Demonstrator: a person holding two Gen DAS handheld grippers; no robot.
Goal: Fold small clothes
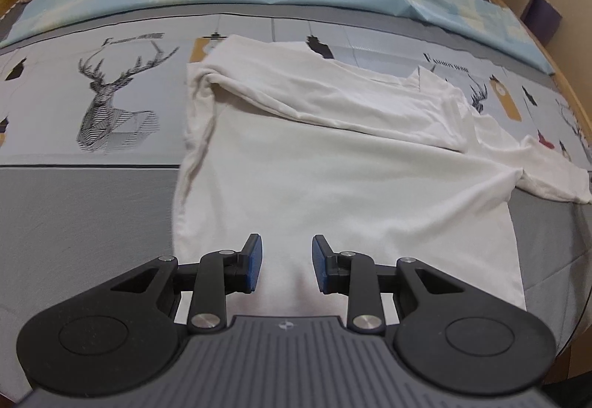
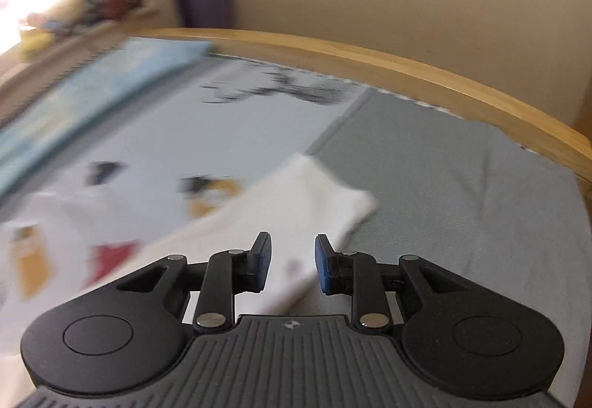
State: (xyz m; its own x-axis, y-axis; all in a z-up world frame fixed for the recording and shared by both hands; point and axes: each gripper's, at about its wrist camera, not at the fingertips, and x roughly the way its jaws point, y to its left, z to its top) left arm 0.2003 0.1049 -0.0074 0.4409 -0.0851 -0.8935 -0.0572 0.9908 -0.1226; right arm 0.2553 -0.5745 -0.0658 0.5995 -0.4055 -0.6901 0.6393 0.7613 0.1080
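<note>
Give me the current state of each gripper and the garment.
left gripper: open, empty, over the shirt's near part.
right gripper: open, empty, over the sleeve.
white shirt: lying on the bed, far side folded over.
sleeve: spread out flat.

I see a white soft matt cotton-like T-shirt (image 1: 333, 186), lightly creased, on a grey smooth printed cloth bedsheet (image 1: 74, 204). My left gripper (image 1: 286, 265) and right gripper (image 2: 292, 265) look matt black plastic with blue rubbery pads and shiny metal pins. Pale wooden bed rail (image 2: 407, 64) has a satin finish.
</note>
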